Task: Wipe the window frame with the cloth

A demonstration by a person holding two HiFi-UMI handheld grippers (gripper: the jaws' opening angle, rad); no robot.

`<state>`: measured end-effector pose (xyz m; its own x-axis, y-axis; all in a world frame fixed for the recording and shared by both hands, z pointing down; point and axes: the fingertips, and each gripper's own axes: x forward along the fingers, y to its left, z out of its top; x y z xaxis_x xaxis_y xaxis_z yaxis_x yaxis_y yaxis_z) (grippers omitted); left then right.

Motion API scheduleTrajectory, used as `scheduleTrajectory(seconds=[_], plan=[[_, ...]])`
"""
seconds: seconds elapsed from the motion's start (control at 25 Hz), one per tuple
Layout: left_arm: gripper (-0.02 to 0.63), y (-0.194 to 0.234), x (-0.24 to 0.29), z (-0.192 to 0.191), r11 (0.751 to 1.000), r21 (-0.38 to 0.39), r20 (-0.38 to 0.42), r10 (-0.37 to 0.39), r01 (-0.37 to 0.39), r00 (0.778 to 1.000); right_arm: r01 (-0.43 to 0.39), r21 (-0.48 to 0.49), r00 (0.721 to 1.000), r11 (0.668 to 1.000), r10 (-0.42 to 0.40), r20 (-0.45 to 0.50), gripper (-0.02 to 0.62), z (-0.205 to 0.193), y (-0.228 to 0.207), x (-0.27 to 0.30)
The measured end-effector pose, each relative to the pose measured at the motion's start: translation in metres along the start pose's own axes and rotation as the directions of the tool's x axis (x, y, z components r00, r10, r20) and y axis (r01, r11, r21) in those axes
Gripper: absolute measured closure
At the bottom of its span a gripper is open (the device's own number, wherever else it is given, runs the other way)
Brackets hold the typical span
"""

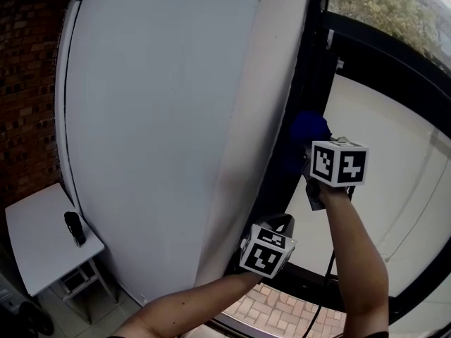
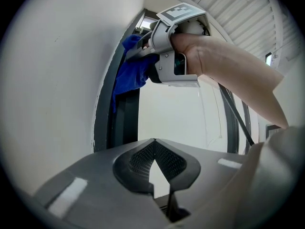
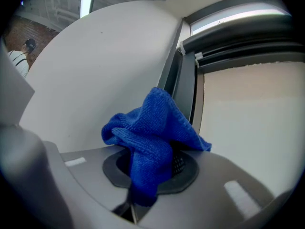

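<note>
Where right tool [image 3: 150, 170] pinches, blue cloth [image 3: 148, 128] bunched, crumpled, nubby-textured.

The right forearm [image 1: 359, 259] reaches up and forward, and the right hand [image 2: 200, 51] is wrapped around the right gripper [image 3: 145, 168], whose jaws are clamped on a blue cloth [image 3: 147, 128]. The left forearm [image 1: 190, 305] stretches forward lower down and holds the left gripper [image 2: 153, 144] just below the right one. Its jaws meet at the tips with nothing between them.
</note>
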<state>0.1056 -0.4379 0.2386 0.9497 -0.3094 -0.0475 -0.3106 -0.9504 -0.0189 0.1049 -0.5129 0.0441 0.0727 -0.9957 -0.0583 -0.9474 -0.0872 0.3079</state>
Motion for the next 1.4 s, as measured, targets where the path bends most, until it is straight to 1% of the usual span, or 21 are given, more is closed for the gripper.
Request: scheduleTrajectory(seconds=[0.2,0.28,0.4,0.56,0.8,0.92,1.16,1.4], plan=[[0.614,0.006,0.009,0.014,1.0,-0.015,0.0,0.015,-0.015,1.0,0.017,-0.024,0.999,1.0,-0.016,0.028,0.525,0.028,-0.007,0.003],[0.614,0.004,0.009,0.019,1.0,-0.018,0.007,0.005,-0.005,1.0,0.025,-0.034,0.999,0.999,-0.023,0.037,0.525,0.039,-0.01,0.003],[0.614,0.004,0.01,0.029,0.999,-0.044,0.021,-0.013,0.014,1.0,0.028,-0.038,0.998,0.999,-0.026,0.053,0.525,0.055,-0.015,0.002],[0.614,0.006,0.014,0.046,1.0,-0.023,0.039,-0.006,0.007,0.999,0.033,-0.055,0.997,0.998,-0.03,0.067,0.525,0.076,-0.022,0.003],[0.614,0.004,0.023,0.074,1.0,0.015,0.059,-0.019,0.018,0.998,0.055,-0.077,0.995,0.995,-0.049,0.088,0.525,0.104,-0.03,0.005],[0.614,0.002,0.025,0.088,1.0,0.015,0.078,-0.025,0.024,0.997,0.07,-0.09,0.993,0.994,-0.061,0.1,0.525,0.117,-0.035,0.006],[0.614,-0.005,0.028,0.098,0.999,0.004,0.081,-0.051,0.051,0.995,0.094,-0.09,0.99,0.992,-0.083,0.119,0.525,0.146,-0.049,0.003],[0.614,-0.001,0.029,0.11,0.999,0.016,0.102,-0.047,0.045,0.994,0.151,-0.105,0.979,0.983,-0.135,0.151,0.525,0.18,-0.068,-0.004]])
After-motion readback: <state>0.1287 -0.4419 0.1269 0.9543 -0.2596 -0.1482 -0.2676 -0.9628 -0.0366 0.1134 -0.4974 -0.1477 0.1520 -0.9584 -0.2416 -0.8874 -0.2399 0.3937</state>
